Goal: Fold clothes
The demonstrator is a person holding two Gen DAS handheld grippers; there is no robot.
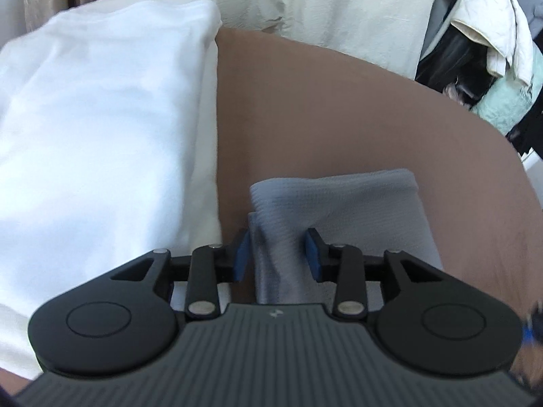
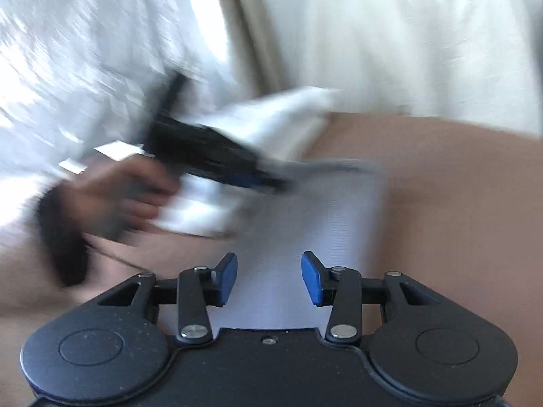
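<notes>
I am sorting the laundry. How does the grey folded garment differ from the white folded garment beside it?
The grey folded garment is small and ribbed; the white folded garment is far larger and smooth. The grey one lies between the open fingers of the left gripper, while the white one lies to its left, clear of the fingers. The white one looks thicker, the grey one flatter. Both lie folded on the brown surface.
</notes>
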